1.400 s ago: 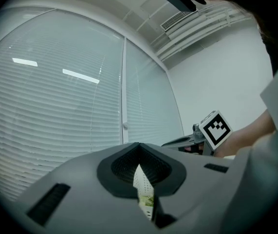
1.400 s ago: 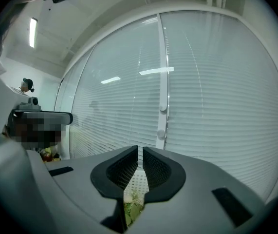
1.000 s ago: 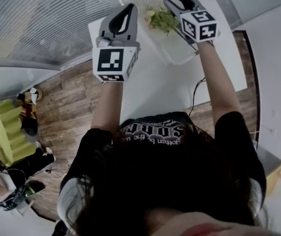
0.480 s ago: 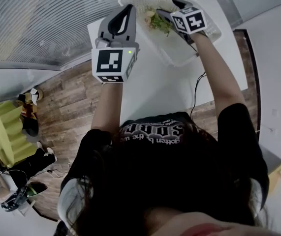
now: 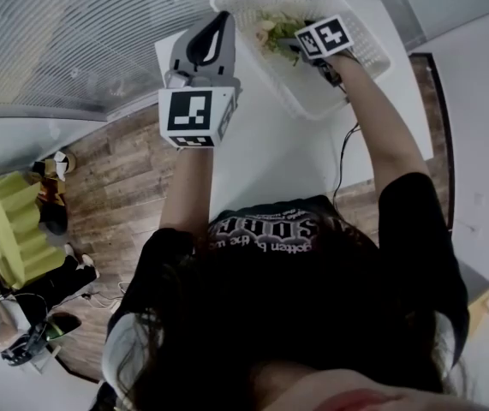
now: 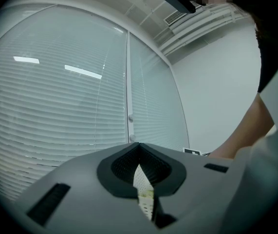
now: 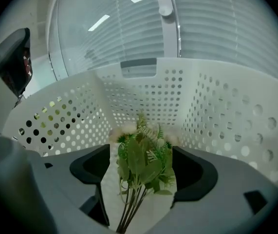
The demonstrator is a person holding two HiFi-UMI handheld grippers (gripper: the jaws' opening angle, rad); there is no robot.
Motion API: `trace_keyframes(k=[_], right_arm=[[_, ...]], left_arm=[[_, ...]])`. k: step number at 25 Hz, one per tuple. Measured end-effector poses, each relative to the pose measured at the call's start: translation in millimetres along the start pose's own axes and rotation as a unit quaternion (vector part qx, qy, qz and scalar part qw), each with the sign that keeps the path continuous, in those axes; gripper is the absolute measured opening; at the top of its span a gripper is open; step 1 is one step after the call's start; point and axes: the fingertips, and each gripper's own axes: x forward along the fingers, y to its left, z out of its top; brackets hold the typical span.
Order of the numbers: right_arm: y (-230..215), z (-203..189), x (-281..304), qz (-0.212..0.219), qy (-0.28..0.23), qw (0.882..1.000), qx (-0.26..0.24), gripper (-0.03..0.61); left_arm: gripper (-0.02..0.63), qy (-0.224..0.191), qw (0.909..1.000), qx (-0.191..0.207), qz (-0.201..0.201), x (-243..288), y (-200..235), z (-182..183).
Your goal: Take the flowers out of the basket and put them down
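A bunch of artificial flowers [image 5: 271, 29] with green leaves and pale blooms lies inside the white perforated basket [image 5: 372, 45] at the far end of the table. My right gripper [image 5: 287, 41] reaches down into the basket. In the right gripper view its jaws are opening, and the stems and leaves [image 7: 139, 167] stand between them, with no pad pressing on them. The basket wall [image 7: 221, 116] curves round behind the bunch. My left gripper [image 5: 220, 17] hovers left of the basket, above the table's edge, with its tips together and nothing in them. In the left gripper view that gripper [image 6: 139, 147] points up at the window.
The basket stands on a white table [image 5: 270, 148] set against a window with blinds [image 5: 73, 32]. A black cable [image 5: 341, 169] hangs off the table's near side. Wooden floor [image 5: 116, 187] lies to the left, with a yellow object [image 5: 8, 229] on it.
My right gripper has moved forward and down into the basket, and its jaws have spread wide around the flowers. My left gripper has hardly moved.
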Motion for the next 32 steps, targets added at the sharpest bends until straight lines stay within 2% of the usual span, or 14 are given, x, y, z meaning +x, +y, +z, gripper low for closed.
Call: trace_keyframes(k=[7,15,21,23,28,32], right_arm=[[7,-19,15,0.004,0.070,0.997,-0.017,0.397],[6,-33,23,0.007,0.109,0.994,-0.019,0.396],[9,-41,26,0.011,0.140,0.989,-0.040,0.393],[7,-42,25,0.006,0.145,0.989,-0.041,0.354],[1,-46,21,-0.010,0.154,0.987,-0.037,0.202],[1,-40,18,-0.019,0.143,0.989,-0.039,0.129]], left_arm=[[0.002,0.003,1.0000,-0.003,0.001,-6,0,-5],[0.002,0.006,1.0000,0.000,0.006,-10,4,-6],[0.002,0.008,0.9999,0.001,0.011,-12,7,-7],[0.002,0.011,0.9999,0.000,0.012,-14,7,-7],[0.002,0.005,0.9999,0.003,0.012,-15,8,-5],[0.002,0.002,0.9999,0.005,0.012,-18,9,-4]])
